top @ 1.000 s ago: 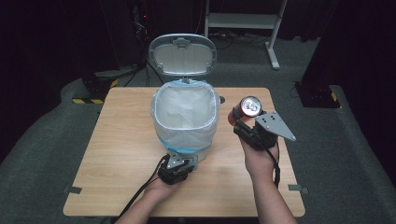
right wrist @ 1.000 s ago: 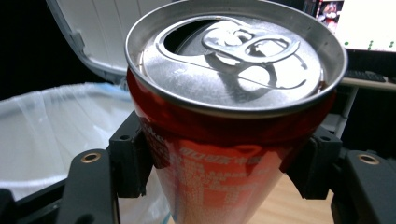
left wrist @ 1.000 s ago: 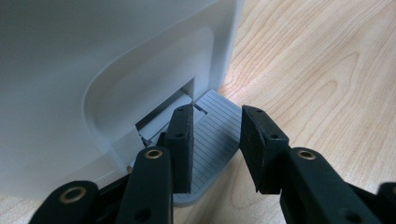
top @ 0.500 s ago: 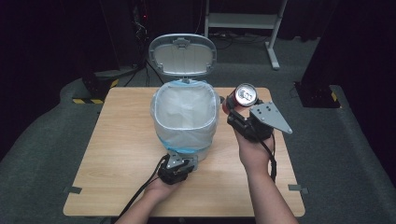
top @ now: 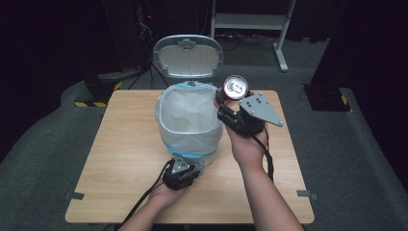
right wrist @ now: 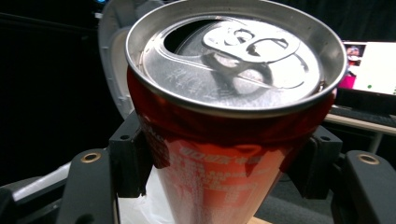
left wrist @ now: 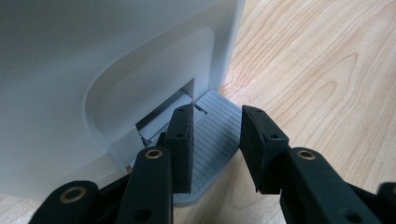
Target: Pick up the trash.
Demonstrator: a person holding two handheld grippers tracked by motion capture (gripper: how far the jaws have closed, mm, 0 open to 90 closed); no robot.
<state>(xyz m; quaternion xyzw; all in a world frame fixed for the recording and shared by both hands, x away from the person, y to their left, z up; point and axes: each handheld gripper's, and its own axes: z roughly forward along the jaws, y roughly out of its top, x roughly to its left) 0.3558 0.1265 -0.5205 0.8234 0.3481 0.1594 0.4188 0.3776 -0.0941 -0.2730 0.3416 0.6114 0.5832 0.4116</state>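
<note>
A grey pedal bin (top: 188,126) with a white liner stands mid-table, its lid (top: 187,55) raised. An opened red drinks can (top: 234,88) hangs tilted just off the bin's right rim, and my right gripper (top: 225,102) is shut on it. In the right gripper view the can (right wrist: 224,140) sits between both jaws, its silver top facing the camera. My left gripper (top: 181,173) rests low at the bin's front base. In the left gripper view it (left wrist: 215,140) is open, its jaws lying over the ribbed grey pedal (left wrist: 212,135).
The wooden table (top: 120,144) has bare room left and right of the bin. Black cables trail from both grippers toward the near edge. Dark floor, a white stand (top: 250,21) and equipment lie beyond the table.
My right gripper has carried the can up and to the left, from beside the bin to its right rim. The left gripper has stayed at the pedal.
</note>
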